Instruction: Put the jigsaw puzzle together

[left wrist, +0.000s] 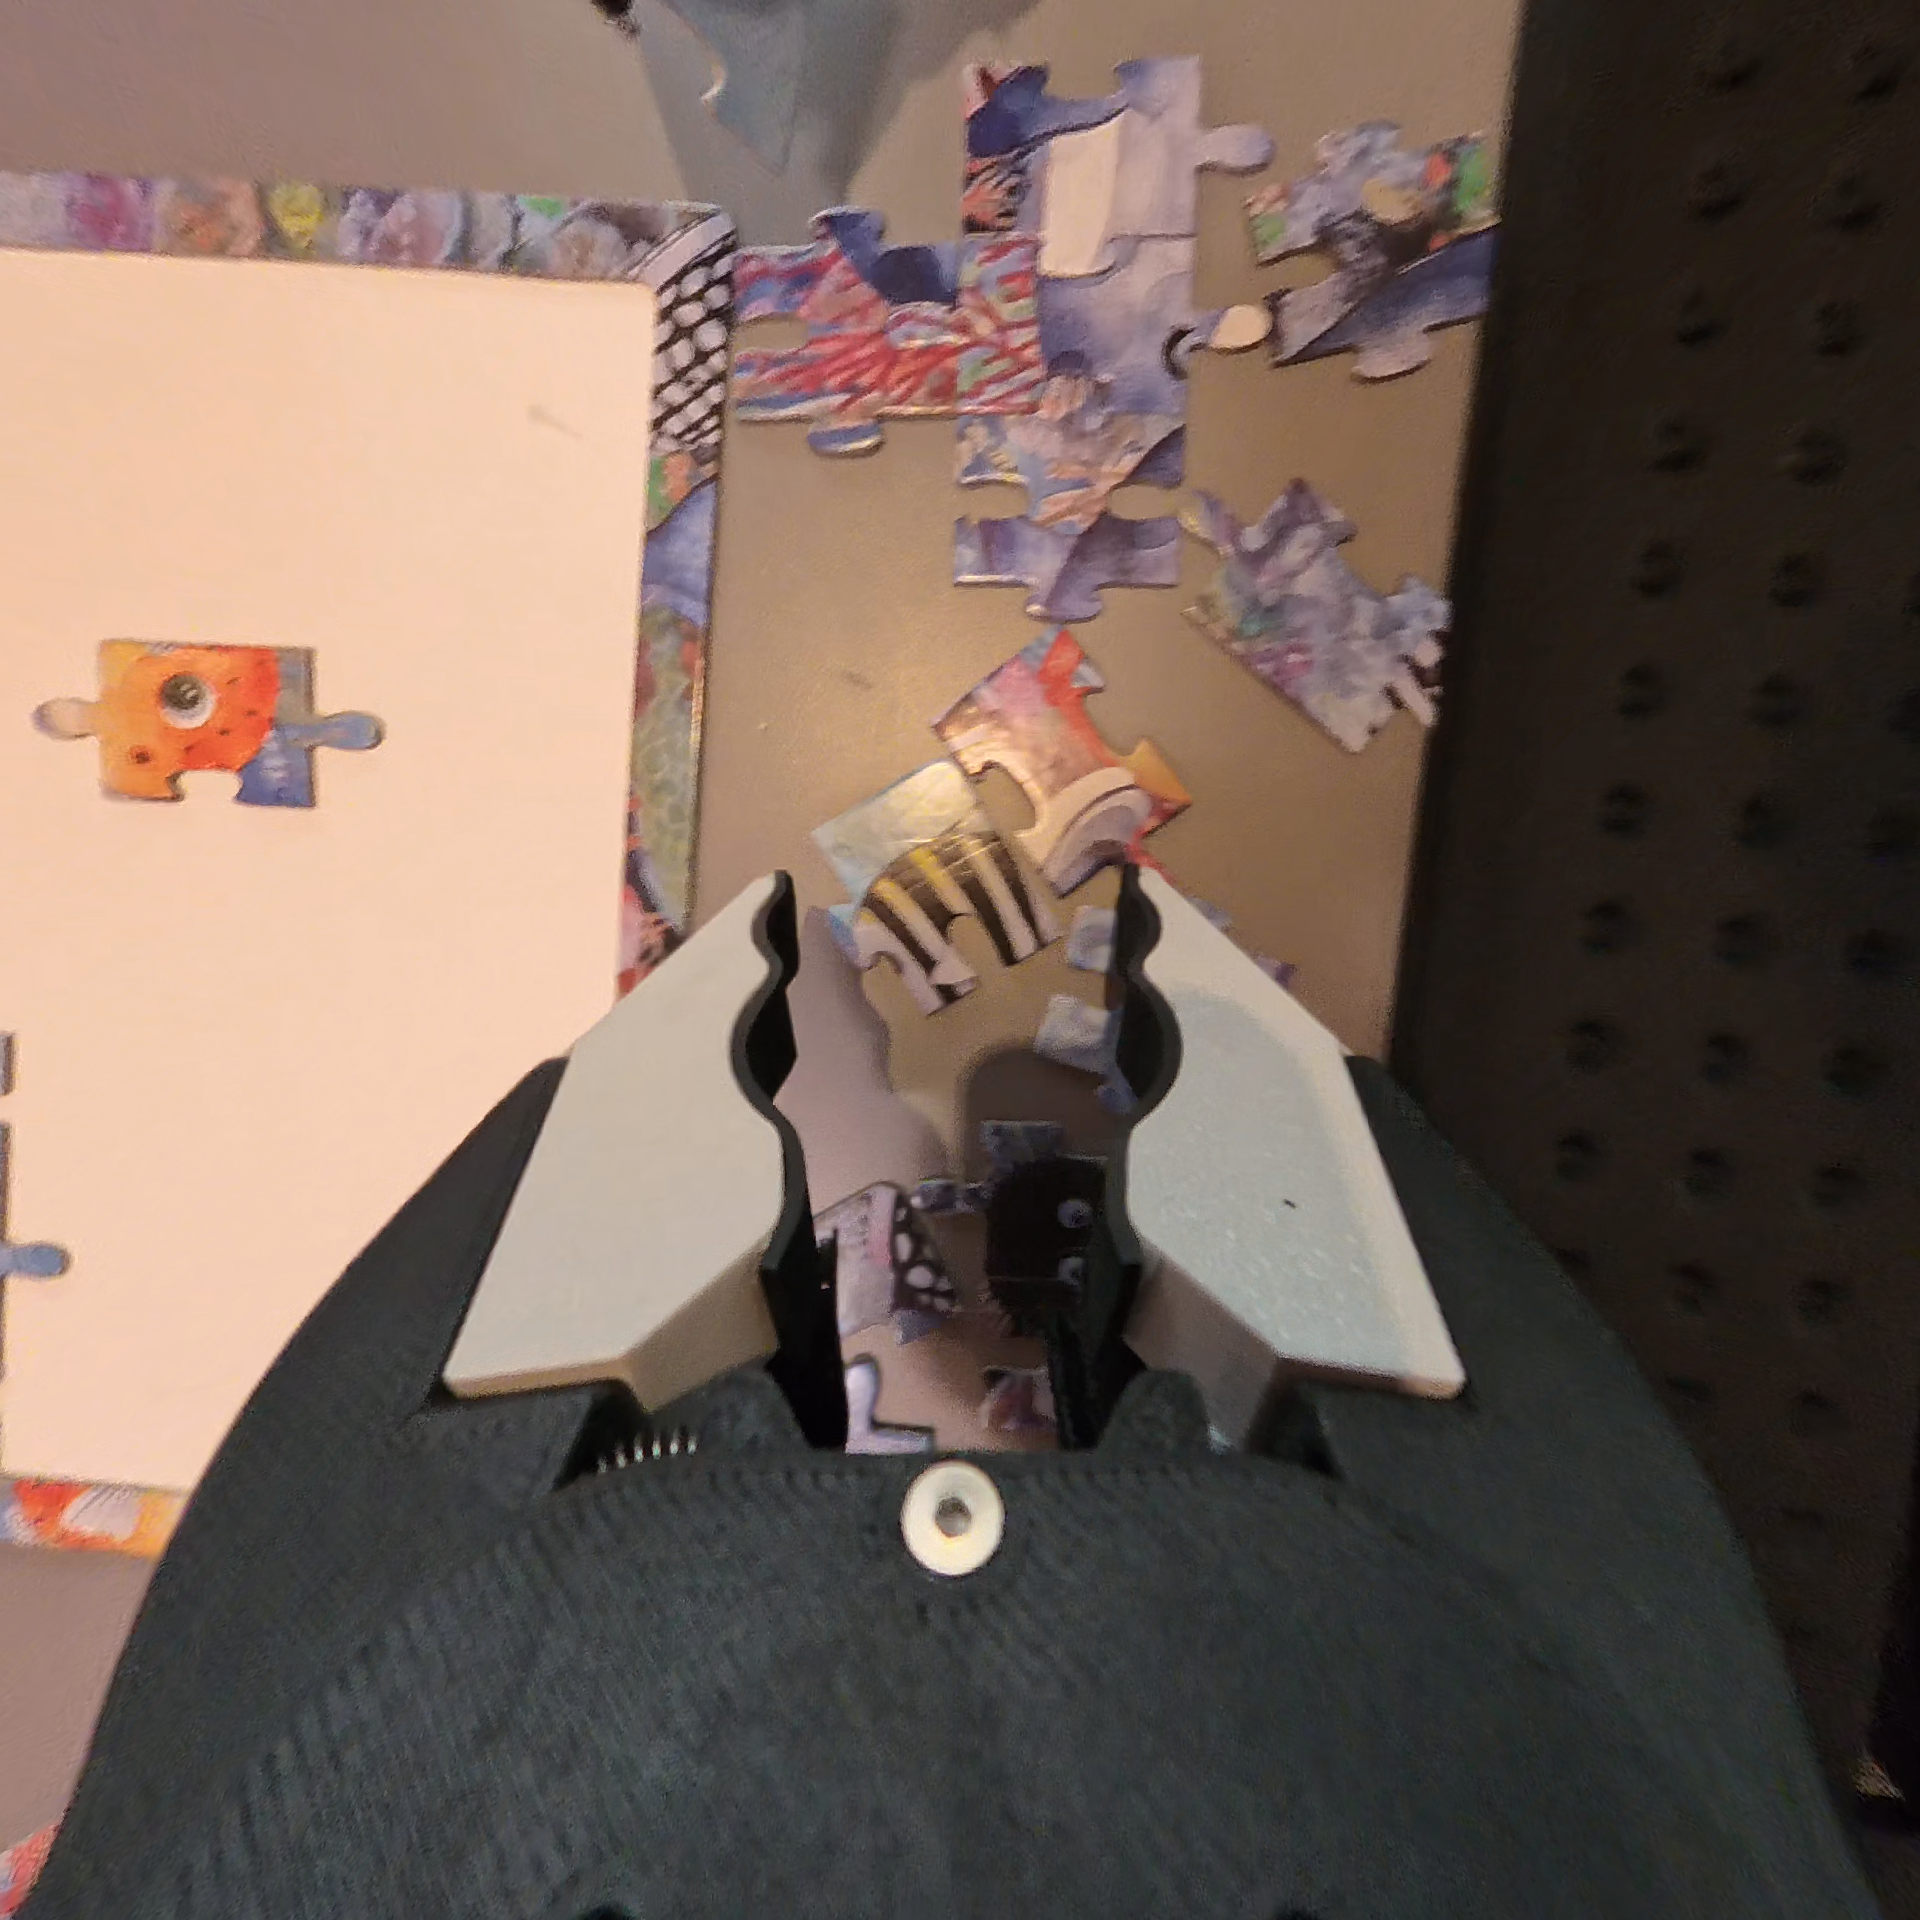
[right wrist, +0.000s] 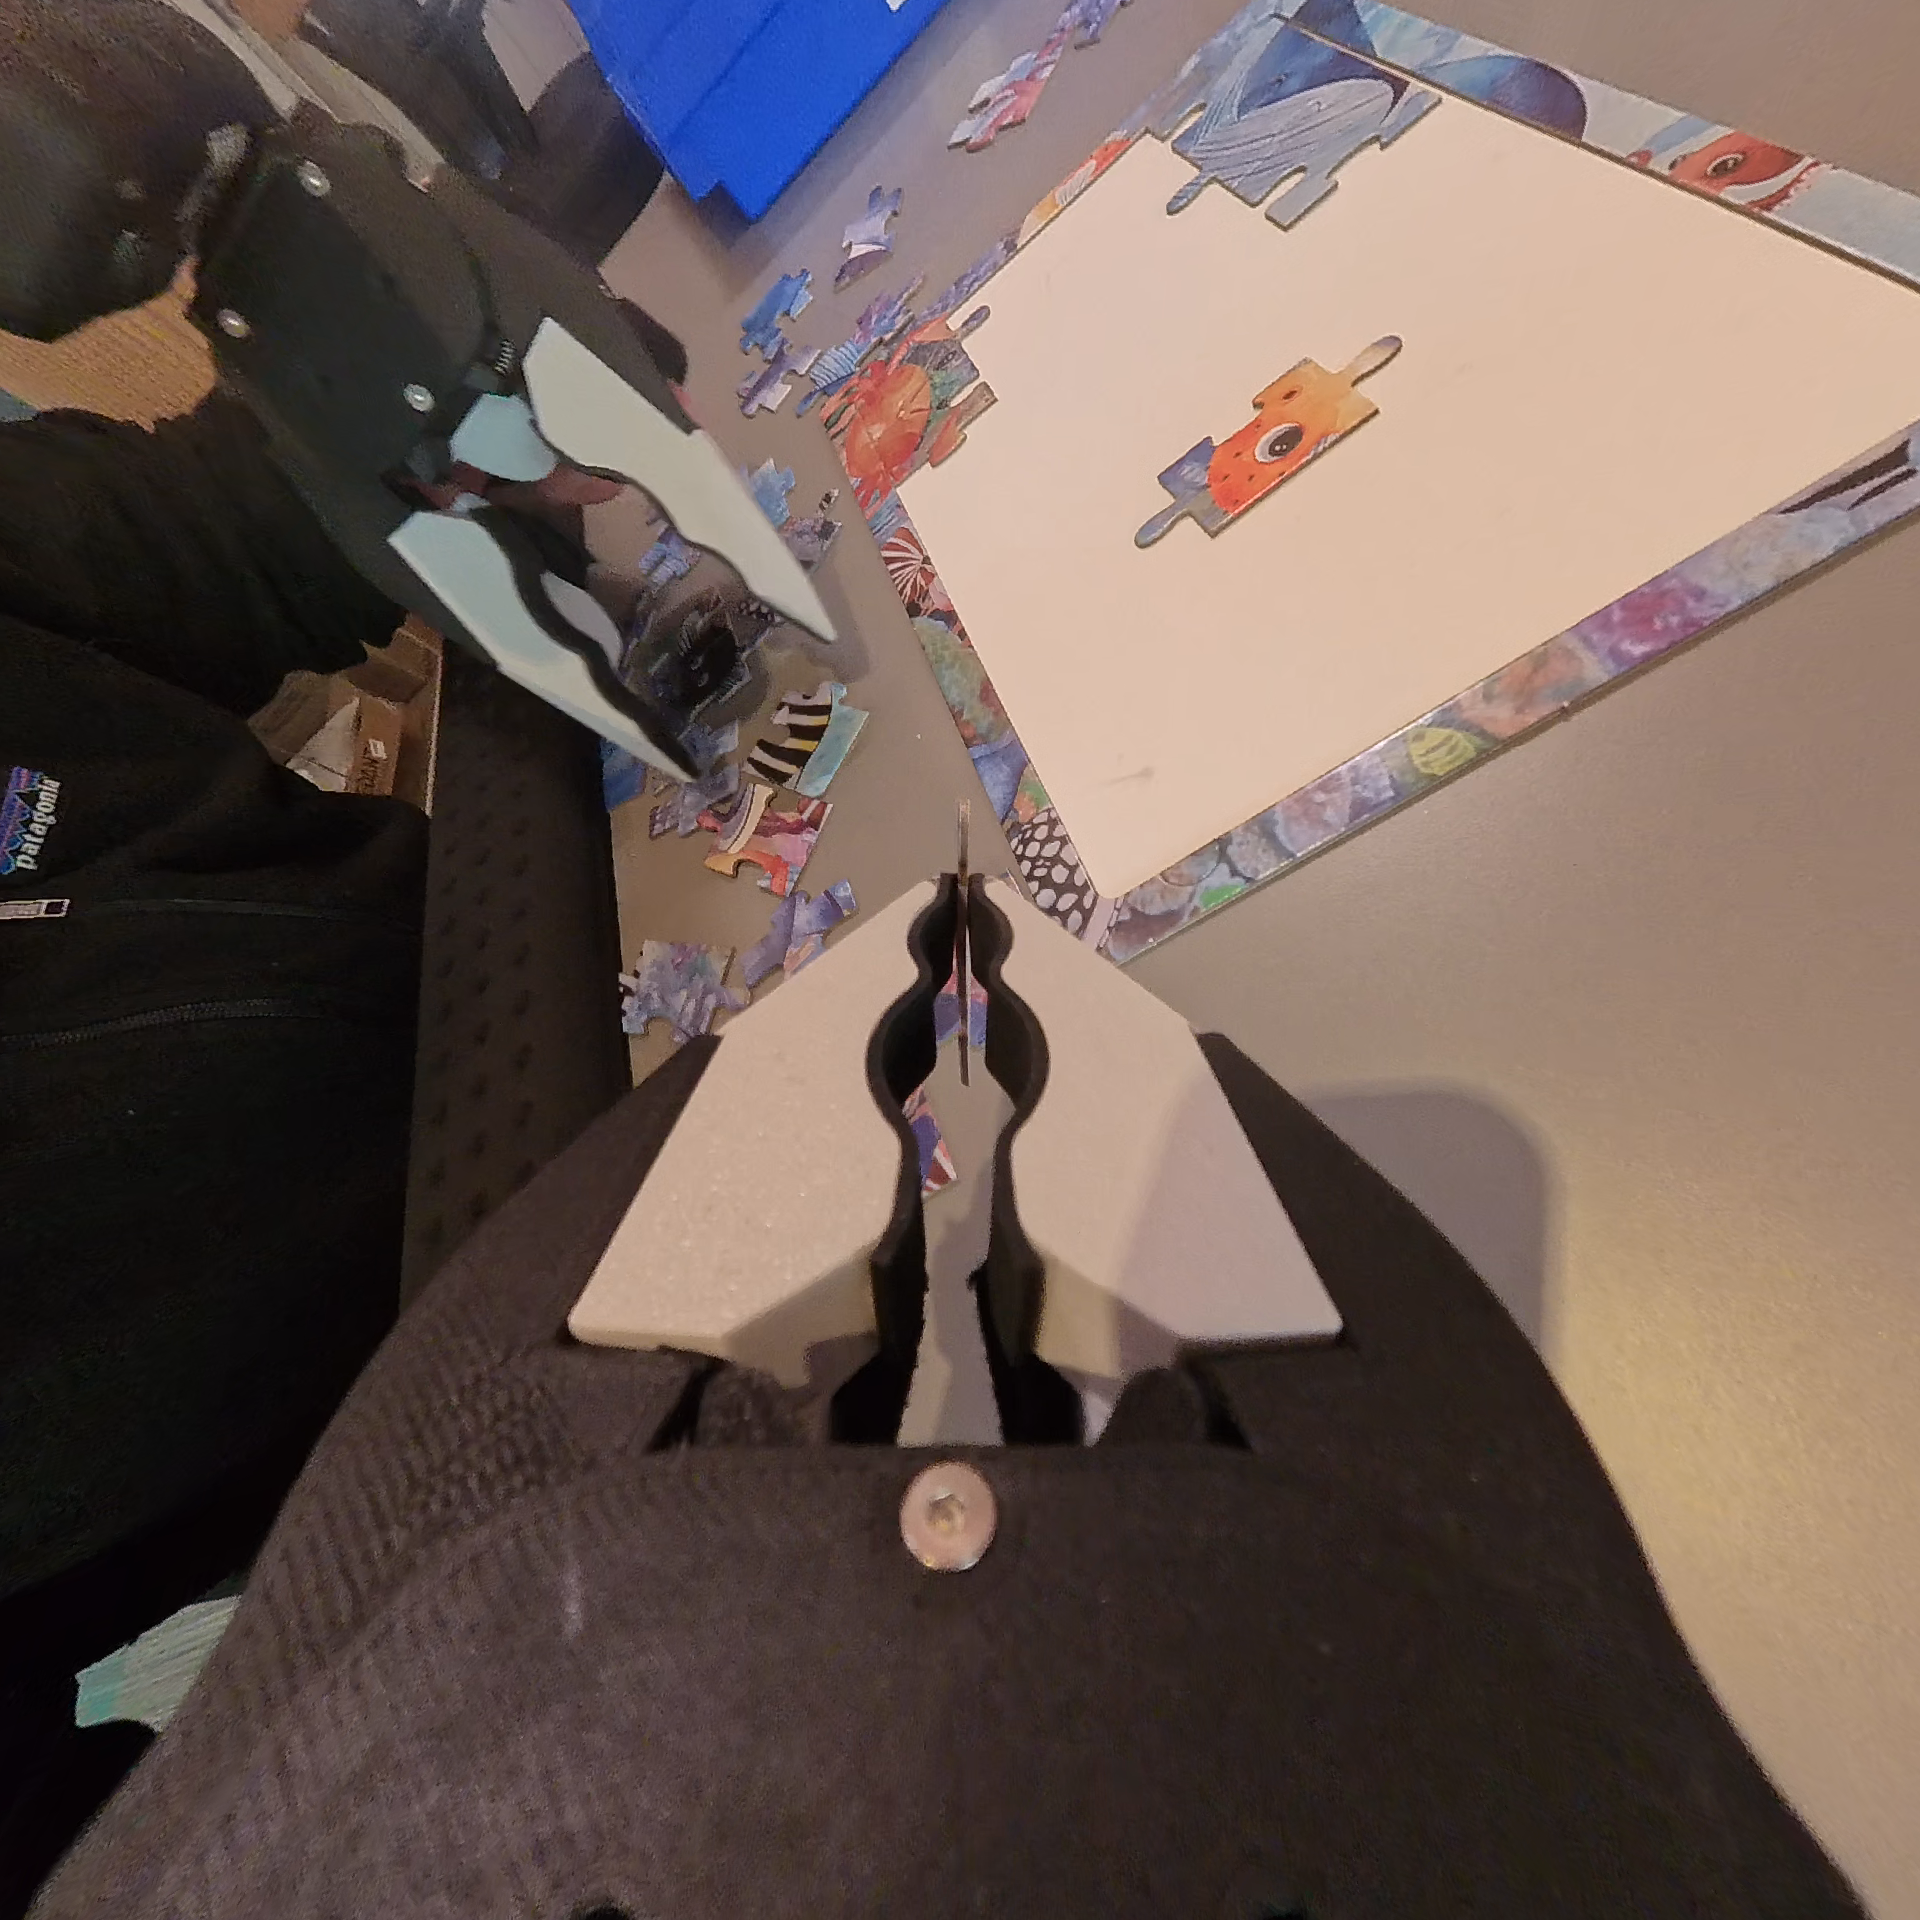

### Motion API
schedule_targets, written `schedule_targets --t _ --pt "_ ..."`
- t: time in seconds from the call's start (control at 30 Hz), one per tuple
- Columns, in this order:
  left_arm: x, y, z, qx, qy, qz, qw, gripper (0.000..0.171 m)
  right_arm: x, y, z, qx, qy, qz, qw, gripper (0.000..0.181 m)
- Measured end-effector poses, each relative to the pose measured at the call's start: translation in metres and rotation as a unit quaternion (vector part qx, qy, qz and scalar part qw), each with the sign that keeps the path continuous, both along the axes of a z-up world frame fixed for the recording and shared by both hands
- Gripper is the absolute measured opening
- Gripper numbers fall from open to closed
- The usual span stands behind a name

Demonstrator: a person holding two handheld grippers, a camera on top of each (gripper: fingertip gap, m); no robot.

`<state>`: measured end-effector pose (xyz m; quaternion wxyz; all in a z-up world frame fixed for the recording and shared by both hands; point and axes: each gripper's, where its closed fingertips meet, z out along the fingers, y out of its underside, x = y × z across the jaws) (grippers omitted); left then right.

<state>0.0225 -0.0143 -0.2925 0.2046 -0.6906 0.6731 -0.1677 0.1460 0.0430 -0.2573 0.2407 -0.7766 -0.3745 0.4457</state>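
The puzzle tray (right wrist: 1475, 717) has a coloured frame and a white inside; it also shows in the left wrist view (left wrist: 681, 582). An orange fish piece (right wrist: 1268, 442) lies alone in its middle, and shows in the left wrist view too (left wrist: 197, 717). Whale pieces (right wrist: 1288, 125) sit joined at the tray's far corner. My right gripper (right wrist: 961, 883) is shut on a puzzle piece (right wrist: 964, 831) held edge-on above the table, near the tray's spotted corner. My left gripper (left wrist: 956, 883) is open over the loose pieces, just above a black-and-white striped piece (left wrist: 935, 914). It also shows in the right wrist view (right wrist: 758, 701).
Several loose pieces (left wrist: 1070, 343) lie scattered on the grey table beside the tray. A black perforated surface (left wrist: 1662, 727) borders the table there. A blue bin (right wrist: 748, 83) stands farther off. A person in a black jacket (right wrist: 156, 987) is at the left. About 15 centimeters separates my left fingertips from my right.
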Motion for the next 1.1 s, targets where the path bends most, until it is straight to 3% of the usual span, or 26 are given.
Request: schedule_targets --t 0.1,0.23,0.4,0.6,0.7,0.77,1.0,1.1 --pt "0.012 -0.021 0.0 -0.009 -0.01 -0.034 0.999 0.057 0.0 0.0 -0.002 0.001 -0.007 0.0 1.0 0.0" --pt "0.021 -0.027 -0.018 0.021 0.024 -0.049 0.998 0.057 -0.001 -0.001 -0.002 0.005 -0.01 0.003 1.0 0.0" --pt "0.018 -0.021 -0.018 -0.004 0.027 -0.015 1.0 0.051 0.002 0.002 -0.002 0.007 -0.01 -0.005 1.0 0.0" --pt "0.018 -0.023 -0.018 -0.023 0.024 0.004 0.999 0.062 0.004 0.004 -0.002 0.007 -0.008 -0.008 1.0 0.0" --pt "0.019 -0.021 -0.019 -0.004 0.031 0.006 0.999 0.054 0.003 0.003 -0.002 0.006 -0.008 -0.007 1.0 0.0" --pt "0.023 -0.028 -0.019 -0.017 0.021 -0.006 1.0 0.036 0.004 0.002 -0.002 0.006 -0.007 -0.007 1.0 0.0" --pt "0.025 -0.028 -0.019 -0.009 0.003 -0.017 1.0 0.03 0.005 -0.005 -0.014 -0.02 -0.024 0.008 0.999 0.0" --pt "0.025 -0.025 -0.018 0.007 -0.003 -0.026 1.0 0.025 0.007 -0.003 -0.019 -0.02 -0.042 0.001 0.999 0.026"
